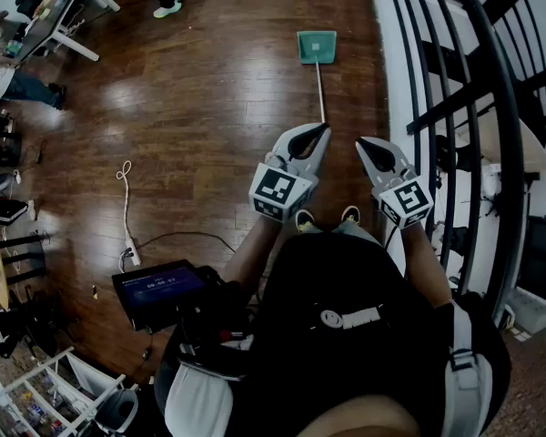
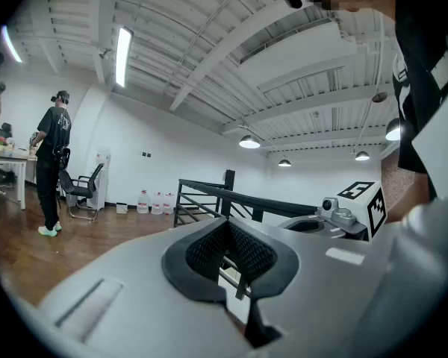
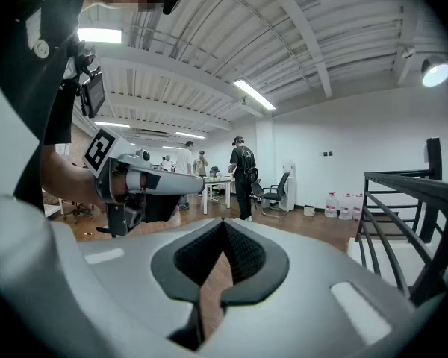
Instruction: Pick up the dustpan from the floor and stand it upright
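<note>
Dustpan (image 1: 317,47) lies flat on the floor (image 1: 191,89) ahead, its handle (image 1: 320,89) running back toward me. Handle end sits just beyond my left gripper (image 1: 318,135); right gripper (image 1: 368,147) is farther. Both jaws together, empty.

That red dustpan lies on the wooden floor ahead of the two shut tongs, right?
Not red: the head view shows a green dustpan lying on the wooden floor ahead of the left tongs and right tongs, both shut.

Left claw (image 2: 228,226) closed and empty, black railing (image 2: 202,186) beyond, person (image 2: 56,162) standing far left
</note>
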The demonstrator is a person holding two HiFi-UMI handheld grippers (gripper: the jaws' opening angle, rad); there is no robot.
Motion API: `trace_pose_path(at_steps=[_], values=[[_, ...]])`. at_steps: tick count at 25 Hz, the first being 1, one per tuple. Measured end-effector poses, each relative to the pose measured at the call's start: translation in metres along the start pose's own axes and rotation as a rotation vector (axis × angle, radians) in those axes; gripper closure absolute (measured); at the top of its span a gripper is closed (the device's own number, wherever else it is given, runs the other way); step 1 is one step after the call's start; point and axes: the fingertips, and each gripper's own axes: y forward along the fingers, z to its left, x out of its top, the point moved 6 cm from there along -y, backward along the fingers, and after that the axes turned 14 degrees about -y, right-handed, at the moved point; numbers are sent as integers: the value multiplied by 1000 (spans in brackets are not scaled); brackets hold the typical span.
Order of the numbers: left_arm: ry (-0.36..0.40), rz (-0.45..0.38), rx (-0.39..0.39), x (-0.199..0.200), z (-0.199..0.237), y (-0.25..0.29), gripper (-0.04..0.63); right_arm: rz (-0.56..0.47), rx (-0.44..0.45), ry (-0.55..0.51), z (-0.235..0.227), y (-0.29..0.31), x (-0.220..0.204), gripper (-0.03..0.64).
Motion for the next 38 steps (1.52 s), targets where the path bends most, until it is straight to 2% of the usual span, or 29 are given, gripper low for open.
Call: trace_pose_path(at_steps=[5,11,22,25,30,34,38], values=[[25,-38,53,13,18,-6,580,-43,16,-29,-13,18,6,615],[33,-22,68,15,20,-1,580,-50,-2,-22,-27,14,9,615],[30,34,143,21,50,87,580,-58,61,29,-117,52,-31,615],[20,29,176,37,53,114,580,-39,86,8,-148,61,-28,615],[-18,9,219,70,54,150,580,-21,96,58,-200,64,-12,615],[-26,0,258,89,62,157,580,-34,126,105,-212,75,-9,615],[-5,16,286,78,99,179,580,-6,192,120,-218,113,-44,615]])
